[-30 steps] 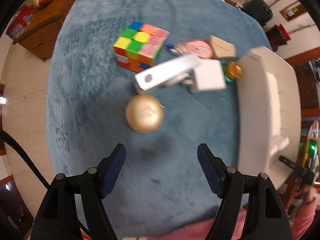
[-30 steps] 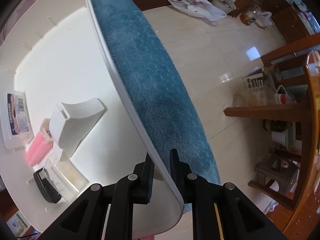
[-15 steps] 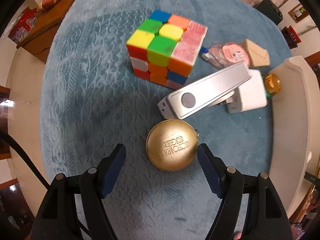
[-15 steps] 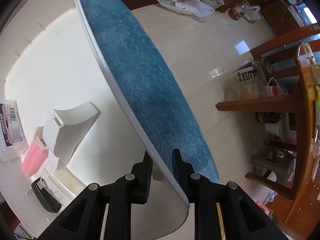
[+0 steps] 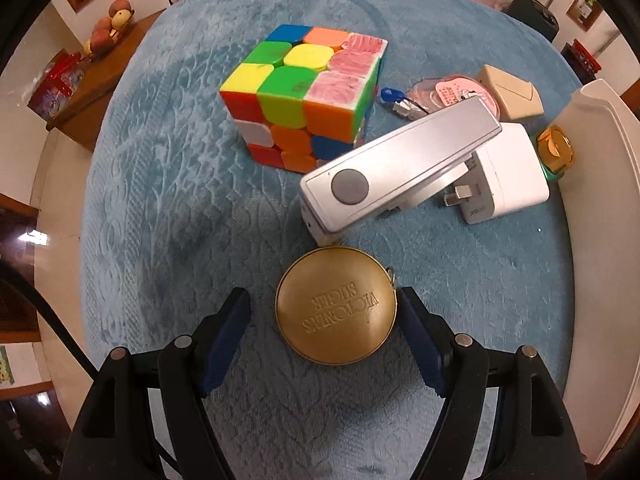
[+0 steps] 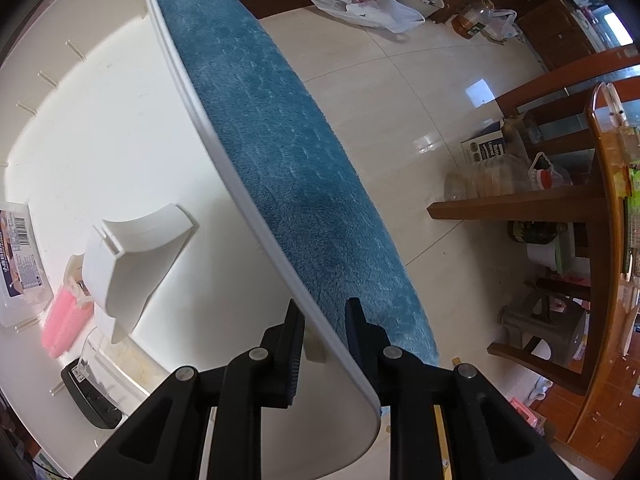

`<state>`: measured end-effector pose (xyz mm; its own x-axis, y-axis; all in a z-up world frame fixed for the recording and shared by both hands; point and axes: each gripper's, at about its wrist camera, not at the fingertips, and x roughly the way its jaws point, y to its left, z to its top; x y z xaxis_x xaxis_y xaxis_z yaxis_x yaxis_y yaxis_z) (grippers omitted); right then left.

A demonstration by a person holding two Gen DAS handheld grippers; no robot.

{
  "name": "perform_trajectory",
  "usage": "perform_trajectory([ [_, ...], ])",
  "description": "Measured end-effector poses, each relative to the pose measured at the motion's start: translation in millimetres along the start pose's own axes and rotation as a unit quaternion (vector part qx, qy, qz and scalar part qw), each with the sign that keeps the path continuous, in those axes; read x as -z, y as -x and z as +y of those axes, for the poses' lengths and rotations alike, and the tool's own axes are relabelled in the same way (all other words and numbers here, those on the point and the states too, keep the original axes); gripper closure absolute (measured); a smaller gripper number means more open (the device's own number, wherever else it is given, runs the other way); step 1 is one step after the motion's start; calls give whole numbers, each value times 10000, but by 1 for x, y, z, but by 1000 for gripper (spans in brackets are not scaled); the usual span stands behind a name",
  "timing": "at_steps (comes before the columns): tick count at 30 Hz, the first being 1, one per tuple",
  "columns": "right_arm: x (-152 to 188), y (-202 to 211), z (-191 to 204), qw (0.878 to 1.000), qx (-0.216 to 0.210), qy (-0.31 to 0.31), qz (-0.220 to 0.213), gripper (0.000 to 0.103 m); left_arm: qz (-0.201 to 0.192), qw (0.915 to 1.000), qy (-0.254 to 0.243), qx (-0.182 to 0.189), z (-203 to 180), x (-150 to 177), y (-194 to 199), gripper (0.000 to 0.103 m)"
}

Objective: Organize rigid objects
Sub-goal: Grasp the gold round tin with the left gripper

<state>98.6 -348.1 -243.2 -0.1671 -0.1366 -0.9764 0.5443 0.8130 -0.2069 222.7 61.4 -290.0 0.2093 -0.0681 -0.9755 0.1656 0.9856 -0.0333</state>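
On the blue fleece cloth (image 5: 160, 200), a round gold tin (image 5: 336, 312) with embossed lettering lies between the fingers of my left gripper (image 5: 322, 296). The gripper is open. Its right finger is close against the tin's edge and its left finger stands well apart. Behind the tin lie a silver stapler-like bar (image 5: 400, 160), a white plug charger (image 5: 508, 176) and a colour cube (image 5: 304, 96). My right gripper (image 6: 324, 316) straddles the rim of the white bin's wall (image 6: 240, 184), shut on it in a loose grip.
Farther back lie a pink round packet (image 5: 452, 92), a beige box (image 5: 510, 92) and a gold-capped green bottle (image 5: 554, 152) beside the bin's wall (image 5: 600, 220). The bin holds a white divider (image 6: 132, 264), a pink item (image 6: 64, 324) and a black item (image 6: 92, 396). A wooden shelf (image 6: 520, 200) stands on the floor to the right.
My left gripper has come down and forward, so the gold tin now sits between its fingers. The right gripper's jaws stand slightly wider around the bin wall, in the same place.
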Motion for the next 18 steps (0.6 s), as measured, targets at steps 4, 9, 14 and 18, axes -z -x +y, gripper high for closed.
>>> perform_trajectory([
  [4,1,-2,0,10000,-25,29,22,81,-124,9999,-84,9,-4,5,2,37],
  [9,2,-3,-1,9999,-89,57,37,80,-187,9997,-163,6,2,13,9,44],
  [14,2,-5,-4,9997,-190,124,28,81,-76,9999,85,17,5,4,19,44],
  [18,2,-8,-6,9994,-258,227,34,81,-31,9998,186,44,5,15,23,44],
])
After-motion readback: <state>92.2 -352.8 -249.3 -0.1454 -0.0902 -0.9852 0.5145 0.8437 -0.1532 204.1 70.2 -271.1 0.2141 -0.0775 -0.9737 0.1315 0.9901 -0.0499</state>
